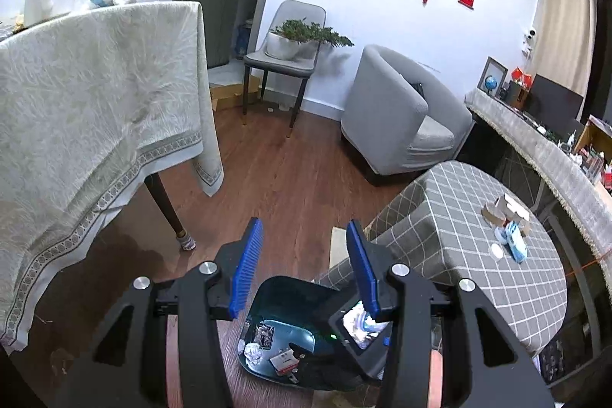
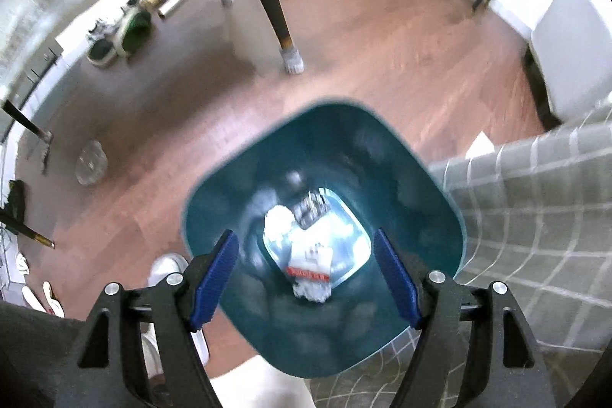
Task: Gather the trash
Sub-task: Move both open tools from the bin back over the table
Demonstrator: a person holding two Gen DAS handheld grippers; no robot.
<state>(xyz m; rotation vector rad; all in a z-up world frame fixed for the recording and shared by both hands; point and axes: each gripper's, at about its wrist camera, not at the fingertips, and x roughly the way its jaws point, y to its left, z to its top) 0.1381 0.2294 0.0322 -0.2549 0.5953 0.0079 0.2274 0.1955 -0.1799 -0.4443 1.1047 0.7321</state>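
Both tongs agape, empty, poised over teal bin.

The left wrist view looks out across the room past its tongs, the teal bin low in frame. The right wrist view faces steeply down, near above that bin; both share it and the checked tabletop

Your left gripper: black angular frame, silver round screws, ribbed blue pads. Your right gripper: same black frame, silver screws, blue pads.
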